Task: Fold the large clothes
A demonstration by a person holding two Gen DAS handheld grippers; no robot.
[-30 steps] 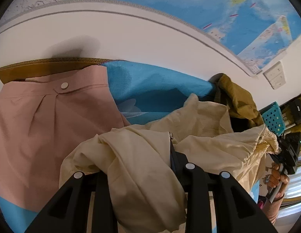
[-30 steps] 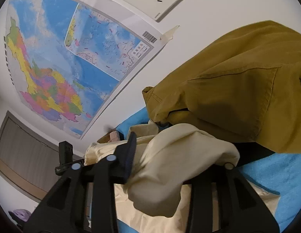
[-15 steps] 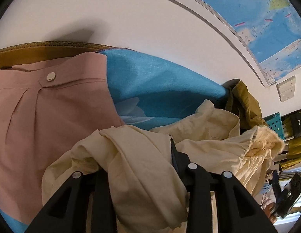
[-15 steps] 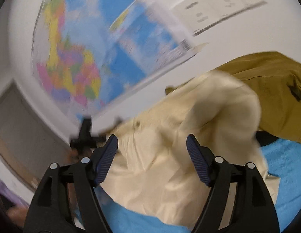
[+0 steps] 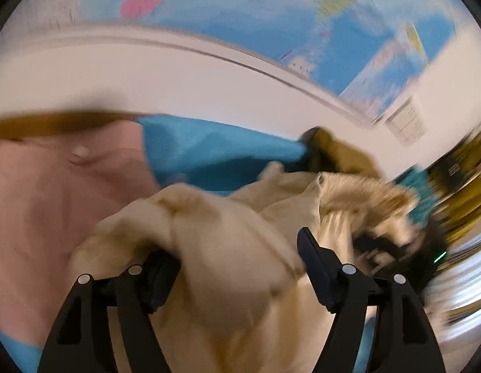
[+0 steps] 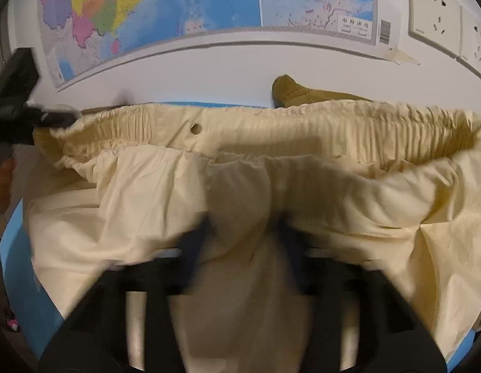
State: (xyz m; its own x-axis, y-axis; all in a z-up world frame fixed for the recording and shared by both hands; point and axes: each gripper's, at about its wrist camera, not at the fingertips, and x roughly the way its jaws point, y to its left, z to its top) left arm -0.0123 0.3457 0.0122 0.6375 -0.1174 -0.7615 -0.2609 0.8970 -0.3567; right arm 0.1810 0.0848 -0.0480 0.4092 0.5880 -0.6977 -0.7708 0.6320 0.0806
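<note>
On the blue-covered surface (image 6: 20, 276) below a wall map (image 6: 184, 3), cream trousers (image 6: 165, 199) lay bunched, their elastic waistband stretched left to right along the far side. The right gripper (image 6: 243, 236) was closing, its fingers (image 6: 193, 242) pinching a fold of the cream cloth. The left gripper (image 5: 237, 261) was opening, cloth draped loosely between its spread fingers (image 5: 315, 264). A pink garment (image 5: 54, 205) lay to the left, an olive one (image 6: 302, 93) by the wall

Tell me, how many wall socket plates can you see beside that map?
2, in the right wrist view: one socket plate just right of the map, a second socket plate at the picture's edge. More may be out of frame.
</note>
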